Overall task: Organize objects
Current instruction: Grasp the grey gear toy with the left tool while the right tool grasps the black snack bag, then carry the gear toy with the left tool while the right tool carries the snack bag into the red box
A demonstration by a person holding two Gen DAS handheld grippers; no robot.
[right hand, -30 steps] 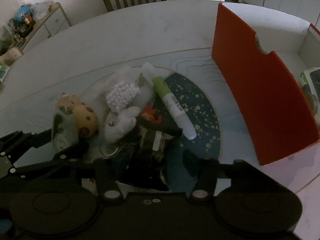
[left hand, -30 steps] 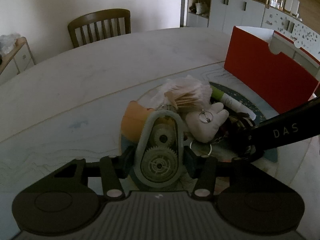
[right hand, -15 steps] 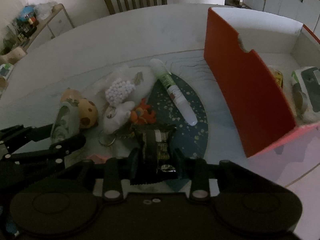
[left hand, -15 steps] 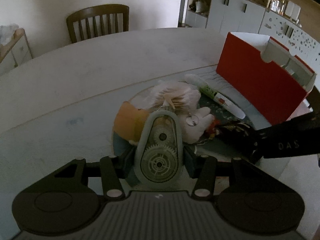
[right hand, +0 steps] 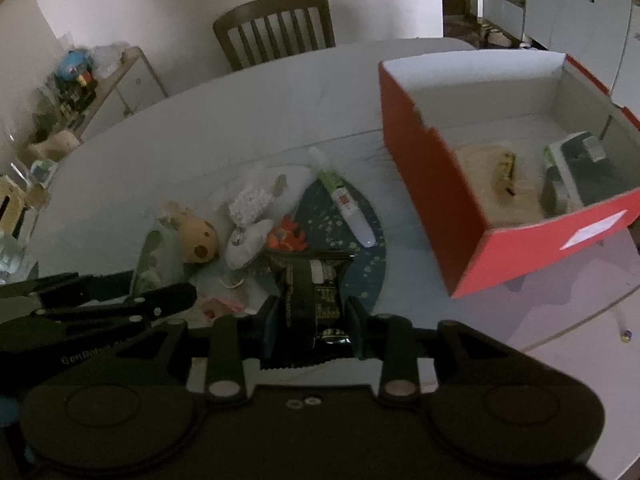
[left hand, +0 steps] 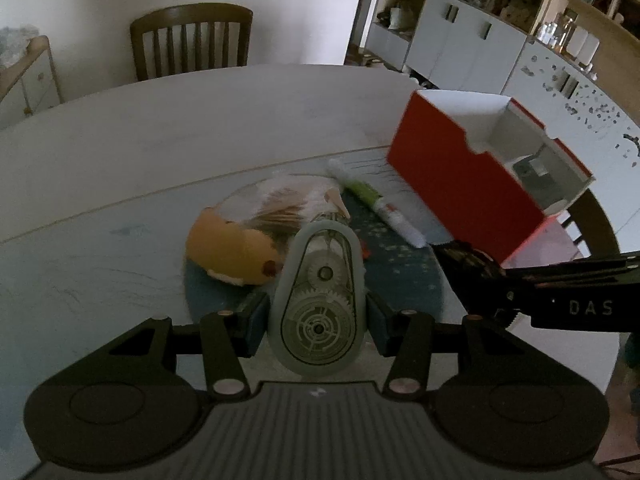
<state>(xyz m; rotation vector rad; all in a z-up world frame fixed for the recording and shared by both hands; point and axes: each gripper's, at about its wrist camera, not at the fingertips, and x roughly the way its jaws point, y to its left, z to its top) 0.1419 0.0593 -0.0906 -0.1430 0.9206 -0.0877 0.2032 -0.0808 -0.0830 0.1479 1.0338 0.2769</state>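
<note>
My left gripper (left hand: pixel 316 314) is shut on a grey oval gear toy (left hand: pixel 318 300), held above the dark round mat (left hand: pixel 404 284). A black snack packet (right hand: pixel 314 292) sits between the pads of my right gripper (right hand: pixel 312 322), which is shut on it and raised off the table. Below lie a yellow spotted plush (right hand: pixel 200 236), a white plush with a ring (right hand: pixel 248 240), a bag of cotton swabs (right hand: pixel 250 202), an orange toy (right hand: pixel 286 236) and a green-and-white tube (right hand: pixel 346 208). The red box (right hand: pixel 432 184) stands open to the right, holding several items.
A wooden chair (right hand: pixel 276 28) stands behind the white table (right hand: pixel 248 104). A side cabinet (right hand: pixel 108 88) with clutter is at the left. White cupboards (left hand: pixel 460 40) line the back right wall. The left gripper's arm (right hand: pixel 100 300) shows low in the right wrist view.
The right gripper closed on the black snack packet and lifted it off the mat. The left gripper rose with the gear toy. Both views pulled back, showing more of the red box.
</note>
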